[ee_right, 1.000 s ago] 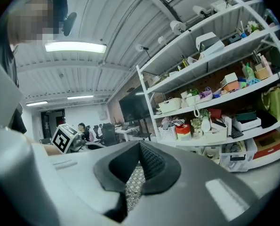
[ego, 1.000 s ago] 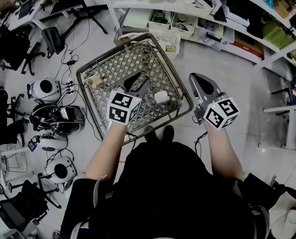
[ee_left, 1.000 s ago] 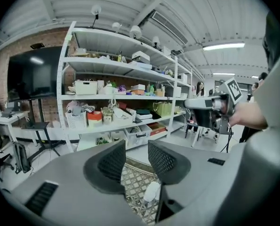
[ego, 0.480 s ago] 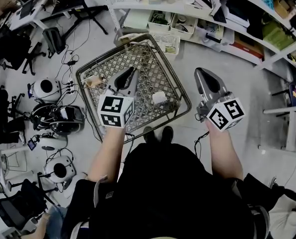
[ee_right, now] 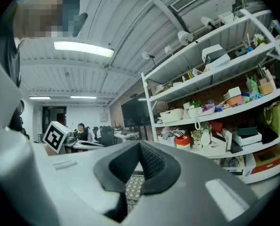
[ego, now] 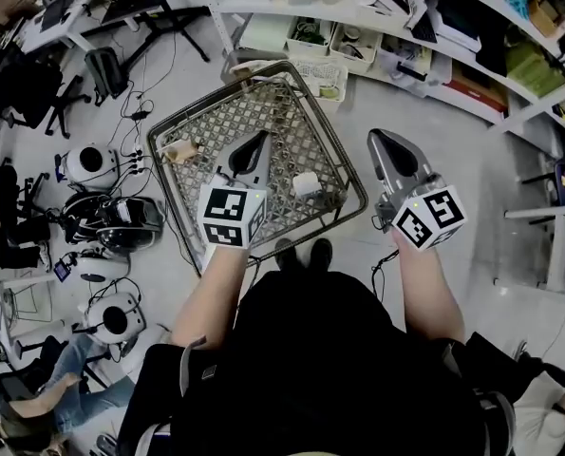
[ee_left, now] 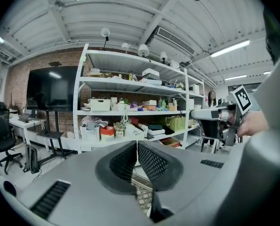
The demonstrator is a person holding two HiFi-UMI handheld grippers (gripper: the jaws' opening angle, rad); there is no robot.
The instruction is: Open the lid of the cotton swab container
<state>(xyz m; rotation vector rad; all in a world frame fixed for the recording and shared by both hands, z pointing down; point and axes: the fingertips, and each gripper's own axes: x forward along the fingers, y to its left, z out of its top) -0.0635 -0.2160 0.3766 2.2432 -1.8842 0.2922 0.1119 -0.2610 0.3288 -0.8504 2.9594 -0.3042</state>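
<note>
Left tongs: your left gripper [ego: 260, 141] has just been closing. Its jaws now meet with nothing between them, and only mesh shows beyond.
Right tongs: your right gripper [ego: 378, 138] is closed as well and empty, hanging past the table's right edge.
Container: the container [ego: 307, 183] sits on the mesh table [ego: 216, 122] near its right rim, between your two grippers and touched by neither.
Lid: it is too small in the head view to tell whether it is up or down, and neither gripper view shows it.
Progress: this fits two stages, either lid down and waiting for a grip, or lid already up and your grippers clear of it. The pictures don't settle which.
Look: small, white, squat and roughly square. It stands alone, with a brownish scrap [ego: 180, 150] well apart near the left rim.
</note>
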